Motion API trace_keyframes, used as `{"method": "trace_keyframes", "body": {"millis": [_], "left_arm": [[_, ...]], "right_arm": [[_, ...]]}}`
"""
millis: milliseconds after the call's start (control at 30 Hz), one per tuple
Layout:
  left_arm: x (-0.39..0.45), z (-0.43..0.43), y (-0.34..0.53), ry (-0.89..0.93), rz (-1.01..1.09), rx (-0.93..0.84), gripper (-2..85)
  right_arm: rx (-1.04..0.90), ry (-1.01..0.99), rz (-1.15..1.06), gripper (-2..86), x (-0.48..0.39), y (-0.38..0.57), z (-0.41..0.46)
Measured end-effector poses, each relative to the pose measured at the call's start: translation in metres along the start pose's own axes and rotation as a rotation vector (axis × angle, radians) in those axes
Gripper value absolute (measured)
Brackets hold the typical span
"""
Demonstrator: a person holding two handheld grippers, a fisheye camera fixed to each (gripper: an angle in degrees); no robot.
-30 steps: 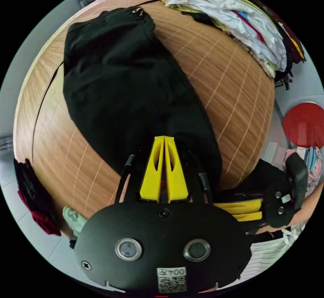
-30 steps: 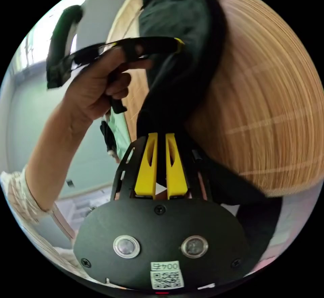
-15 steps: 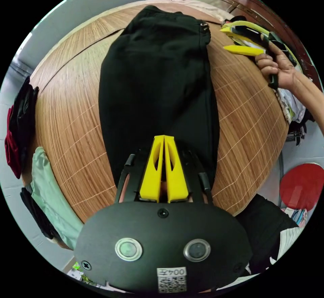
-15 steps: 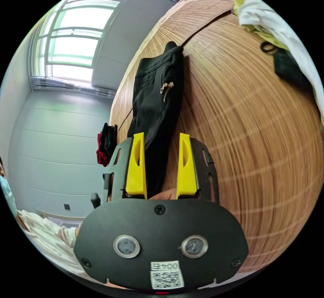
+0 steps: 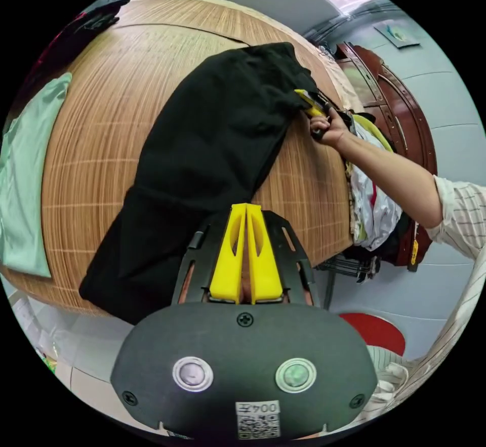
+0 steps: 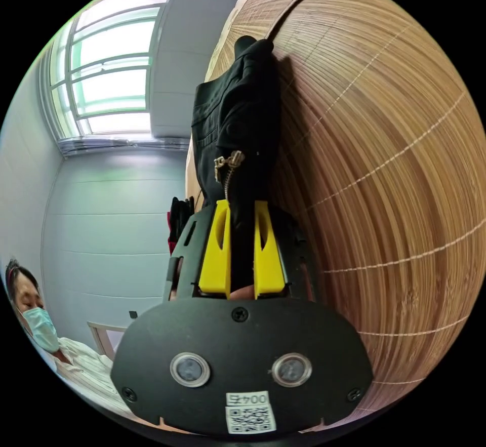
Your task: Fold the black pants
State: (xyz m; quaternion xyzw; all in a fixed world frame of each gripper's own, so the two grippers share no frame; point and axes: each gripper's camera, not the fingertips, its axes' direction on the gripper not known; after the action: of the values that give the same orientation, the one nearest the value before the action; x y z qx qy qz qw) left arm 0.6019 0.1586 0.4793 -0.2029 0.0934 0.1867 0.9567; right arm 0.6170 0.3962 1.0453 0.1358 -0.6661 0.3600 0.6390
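Observation:
The black pants [image 5: 202,163] lie lengthwise across a bamboo mat [image 5: 101,113], one end hanging over the near edge. My left gripper [image 5: 246,207] is shut, its yellow tips pinching the edge of the pants partway along the leg. At the far waist end a hand holds my right gripper [image 5: 306,103] against the cloth. In the right gripper view, the right gripper [image 6: 242,204] is shut on the waist of the black pants [image 6: 238,113], just below a metal zipper pull [image 6: 225,161]. The mat [image 6: 379,163] spreads to the right.
A pale green garment [image 5: 25,163] lies on the mat's left side, and dark clothes [image 5: 86,27] sit at its far corner. A pile of mixed clothes [image 5: 372,204] and a dark wooden cabinet [image 5: 395,108] stand to the right. A masked person [image 6: 30,310] sits below a window [image 6: 111,77].
My right gripper was open beside the waist half a second ago and has closed on it. The left gripper stays shut, and its view has swung round toward the cabinet.

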Motion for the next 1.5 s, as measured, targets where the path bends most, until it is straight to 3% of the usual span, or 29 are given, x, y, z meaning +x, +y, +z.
{"method": "trace_keyframes", "body": {"millis": [100, 267, 400, 700, 967, 1233, 1500], "left_arm": [[0.018, 0.031, 0.034, -0.129, 0.054, -0.093, 0.1], [0.001, 0.033, 0.037, -0.358, -0.047, -0.084, 0.3], [-0.006, 0.013, 0.033, -0.475, 0.007, -0.031, 0.5], [-0.009, -0.014, -0.01, -0.61, 0.288, 0.042, 0.2], [-0.024, -0.027, -0.013, -0.661, 0.359, 0.061, 0.2], [-0.025, -0.003, 0.047, -0.703, 0.463, 0.11, 0.1], [-0.023, 0.027, 0.117, -0.801, 0.56, 0.278, 0.1]], "right_arm": [[0.0, 0.082, -0.007, 5.1, -0.007, -0.002, 0.003], [0.03, 0.131, -0.04, 4.5, -0.016, 0.01, -0.01], [0.028, 0.199, -0.076, 4.4, -0.022, 0.027, -0.025], [0.056, 0.378, -0.069, 4.0, -0.014, 0.158, -0.093], [0.04, 0.391, 0.042, 4.3, 0.003, 0.285, -0.085], [0.007, 0.394, 0.01, 4.8, 0.019, 0.296, -0.066], [-0.092, 0.28, 0.0, 5.6, 0.047, 0.278, -0.063]]}}
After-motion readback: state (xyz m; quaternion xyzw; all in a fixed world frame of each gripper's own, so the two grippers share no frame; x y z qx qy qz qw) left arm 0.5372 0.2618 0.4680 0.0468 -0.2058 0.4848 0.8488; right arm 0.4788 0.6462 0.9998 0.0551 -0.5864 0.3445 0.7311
